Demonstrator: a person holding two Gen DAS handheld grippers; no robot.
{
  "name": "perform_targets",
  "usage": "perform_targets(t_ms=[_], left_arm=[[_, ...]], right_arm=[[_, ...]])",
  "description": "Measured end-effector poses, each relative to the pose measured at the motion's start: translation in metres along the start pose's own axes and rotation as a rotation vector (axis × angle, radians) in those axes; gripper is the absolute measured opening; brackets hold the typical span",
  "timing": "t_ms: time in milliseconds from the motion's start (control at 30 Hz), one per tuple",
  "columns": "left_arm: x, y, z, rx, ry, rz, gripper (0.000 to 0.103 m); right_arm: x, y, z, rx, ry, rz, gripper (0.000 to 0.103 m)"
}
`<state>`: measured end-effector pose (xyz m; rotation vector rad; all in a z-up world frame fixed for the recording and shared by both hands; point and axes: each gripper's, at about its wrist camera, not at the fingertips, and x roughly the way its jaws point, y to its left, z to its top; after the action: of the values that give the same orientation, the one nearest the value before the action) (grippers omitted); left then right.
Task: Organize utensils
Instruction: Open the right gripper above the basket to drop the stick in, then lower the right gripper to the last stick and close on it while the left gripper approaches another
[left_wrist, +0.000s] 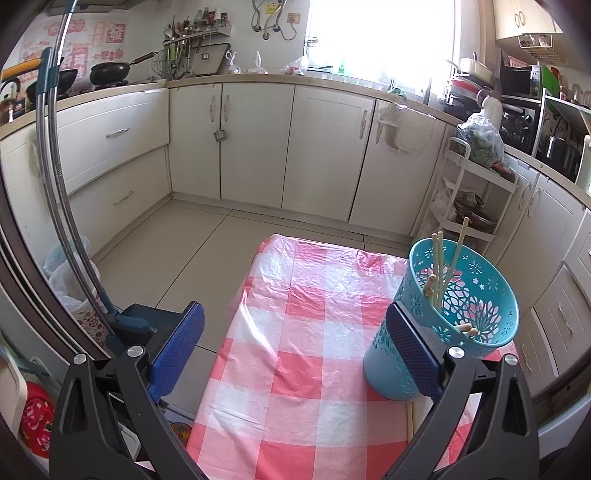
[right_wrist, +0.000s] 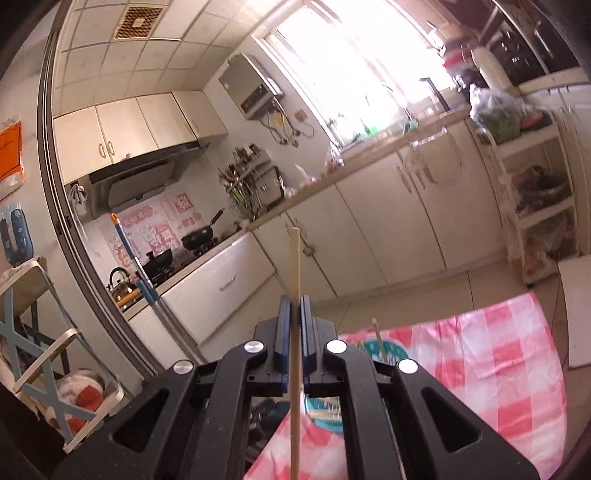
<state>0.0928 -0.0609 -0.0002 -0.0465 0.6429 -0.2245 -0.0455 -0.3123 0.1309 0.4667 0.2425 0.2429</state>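
thin pale wooden chopstick (right_wrist: 295, 280): pinched upright between pads of right claw (right_wrist: 295, 314), above table | teal perforated plastic holder (left_wrist: 476, 295): on pink-and-white checked tablecloth (left_wrist: 295, 332), chopsticks inside | left claw (left_wrist: 295, 343): released, jaws wide, holder beside its right pad
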Motion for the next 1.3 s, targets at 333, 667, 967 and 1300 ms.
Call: perform_targets(t_ms=[333, 667, 967, 1300], left_arm=[[0.000, -0.001, 0.001, 0.002, 0.006, -0.019, 0.095], [0.001, -0.002, 0.000, 0.005, 0.019, -0.016, 0.095], [0.002, -0.004, -0.003, 0.022, 0.034, -0.005, 0.095], [0.005, -0.007, -0.011, 0.055, 0.067, 0.000, 0.095]], right_arm=[[0.077, -0.014, -0.030, -0.109, -0.081, -0.315, 0.006], [0.057, -0.007, -0.061, -0.153, 0.020, -0.299, 0.021], [-0.015, 0.023, -0.092, -0.240, 0.061, -0.288, 0.047], [0.022, -0.040, -0.214, -0.128, 0.530, -0.381, 0.018]])
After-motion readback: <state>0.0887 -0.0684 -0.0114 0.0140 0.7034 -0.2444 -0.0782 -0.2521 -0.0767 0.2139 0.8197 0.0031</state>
